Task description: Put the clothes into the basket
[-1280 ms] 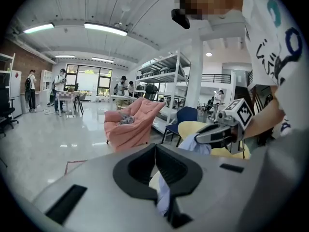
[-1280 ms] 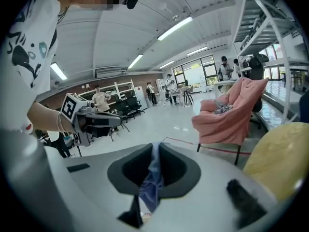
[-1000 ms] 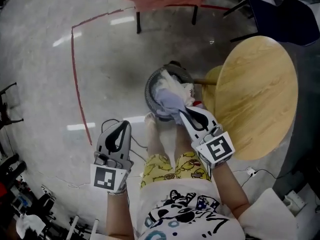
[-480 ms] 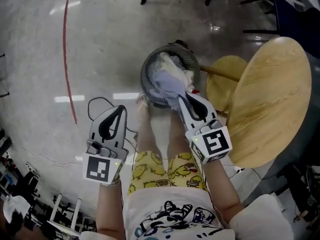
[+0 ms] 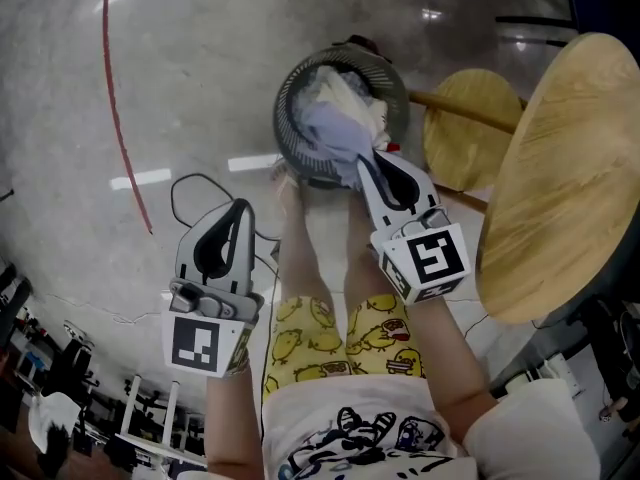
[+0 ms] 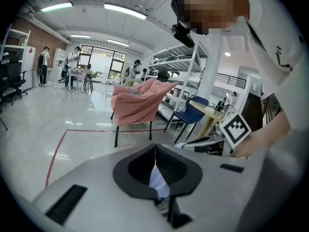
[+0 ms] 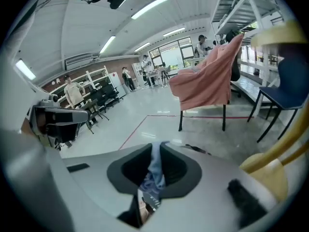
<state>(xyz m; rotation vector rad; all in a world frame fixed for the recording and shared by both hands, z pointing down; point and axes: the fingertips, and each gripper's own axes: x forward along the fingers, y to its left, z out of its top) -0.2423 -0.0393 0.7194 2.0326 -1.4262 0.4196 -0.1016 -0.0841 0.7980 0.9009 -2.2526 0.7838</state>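
A dark round mesh basket (image 5: 285, 133) stands on the floor with pale clothes (image 5: 340, 93) heaped inside. My right gripper (image 5: 362, 160) hovers at the basket's near rim, shut on a lavender-blue cloth (image 5: 328, 133) that drapes down into the basket. That cloth shows as a bluish strip (image 7: 155, 170) pinched between the jaws in the right gripper view. My left gripper (image 5: 241, 206) is lower left of the basket and apart from it. Its jaws stand together, and no garment hangs from them in the head view.
A round wooden table (image 5: 560, 168) and a wooden stool (image 5: 470, 138) stand right of the basket. The person's bare legs (image 5: 310, 258) are between the grippers. A black cable (image 5: 185, 193) and a red tape line (image 5: 115, 98) lie on the floor at left. A pink-draped chair (image 6: 137, 103) is farther off.
Both grippers have sunk toward the floor. The right one, still holding the cloth, now sits closer to the basket's rim; the basket looks larger and nearer.
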